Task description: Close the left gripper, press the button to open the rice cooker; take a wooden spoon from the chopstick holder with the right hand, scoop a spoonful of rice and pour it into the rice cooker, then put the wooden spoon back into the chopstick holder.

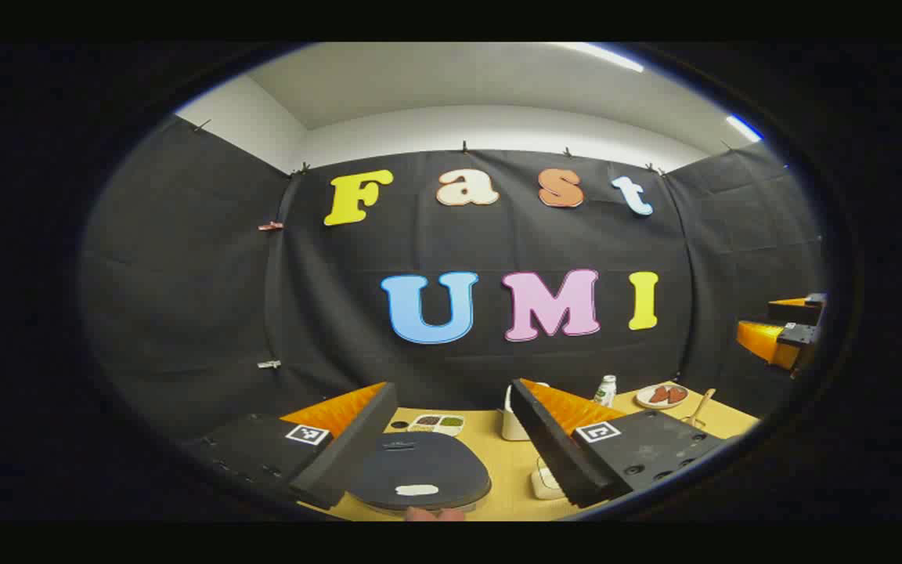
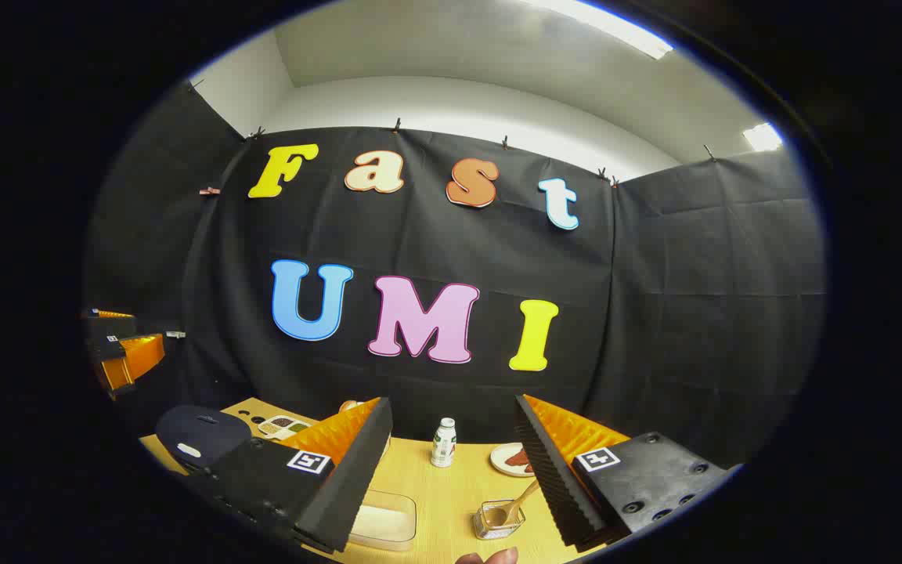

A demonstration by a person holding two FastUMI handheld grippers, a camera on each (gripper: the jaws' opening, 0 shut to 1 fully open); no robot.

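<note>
A: Where does the left tool (image 1: 451,435) stand?
B: Above the near edge of the desk (image 1: 502,470), its fingers spread wide with nothing between them. The rice cooker (image 1: 418,472) sits just below and ahead, dark lid down.

A: And the right tool (image 2: 451,450)?
B: Also gaping wide and empty. Below it, near, lies a clear container of rice (image 2: 384,518). To its right a small glass holder (image 2: 498,522) carries the wooden spoon (image 2: 520,501), its handle leaning right.

A: Anything farther off?
B: A small white bottle (image 2: 443,442) stands at the far side, a plate (image 2: 507,460) to its right, and a divided tray (image 1: 437,424) lies beyond the cooker.
</note>
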